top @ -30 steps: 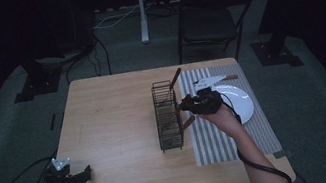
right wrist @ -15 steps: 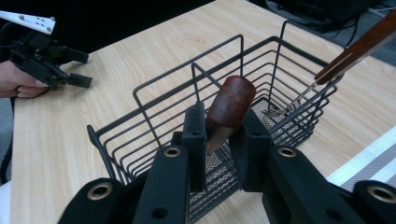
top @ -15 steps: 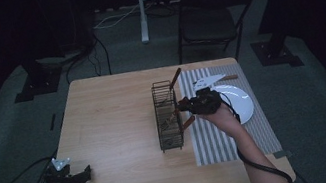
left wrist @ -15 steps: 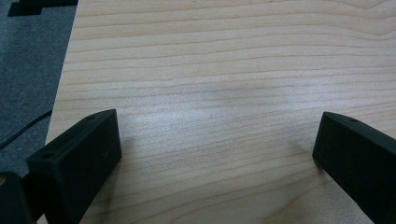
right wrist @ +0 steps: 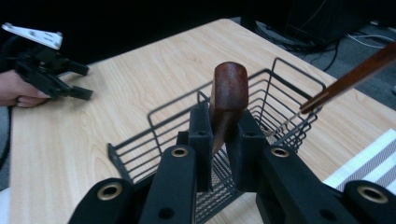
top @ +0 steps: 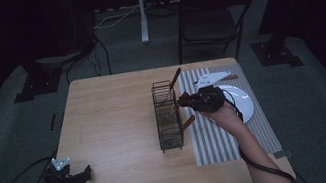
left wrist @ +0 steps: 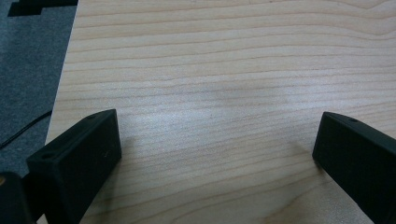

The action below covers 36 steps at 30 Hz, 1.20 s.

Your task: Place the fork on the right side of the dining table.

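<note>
Flanking the clamped wooden handle (right wrist: 228, 95): wire basket (right wrist: 140, 140); plate (top: 246, 102) beyond.

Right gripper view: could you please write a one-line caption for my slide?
Right gripper clamps the wooden utensil handle above the black wire basket on the wooden table.

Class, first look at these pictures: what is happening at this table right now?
A person works with a gripper in each hand. The right gripper is shut on a brown wooden-handled utensil at the black wire basket, beside a striped mat with a white plate. Another wooden handle leans in the basket. The left gripper rests open on bare table.
</note>
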Each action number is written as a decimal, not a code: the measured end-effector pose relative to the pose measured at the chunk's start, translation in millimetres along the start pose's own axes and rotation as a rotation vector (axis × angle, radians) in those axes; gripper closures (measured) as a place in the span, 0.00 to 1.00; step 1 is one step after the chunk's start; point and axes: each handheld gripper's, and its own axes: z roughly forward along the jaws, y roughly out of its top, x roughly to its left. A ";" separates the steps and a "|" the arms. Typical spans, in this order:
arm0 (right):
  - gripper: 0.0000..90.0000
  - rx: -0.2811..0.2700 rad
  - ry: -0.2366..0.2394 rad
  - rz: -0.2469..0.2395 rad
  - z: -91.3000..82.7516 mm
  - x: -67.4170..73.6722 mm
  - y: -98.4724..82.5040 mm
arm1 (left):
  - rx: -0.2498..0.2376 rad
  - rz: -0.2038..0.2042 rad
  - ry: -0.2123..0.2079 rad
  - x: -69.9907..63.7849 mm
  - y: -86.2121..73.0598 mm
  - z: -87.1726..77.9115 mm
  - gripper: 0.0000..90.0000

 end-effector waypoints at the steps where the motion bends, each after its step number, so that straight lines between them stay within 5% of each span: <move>1: 0.90 -0.003 0.000 -0.007 -2.5 1.1 1.8 | 0.000 -0.001 0.000 0.0 0.0 0.0 0.02; 12: 0.90 -0.061 -0.008 -0.063 -35.0 16.0 23.4 | 0.001 0.001 0.000 0.1 0.1 -0.1 0.02; 36: 0.90 -0.179 -0.108 -0.056 -102.1 17.1 34.5 | 0.001 0.001 0.000 0.1 0.1 -0.1 0.02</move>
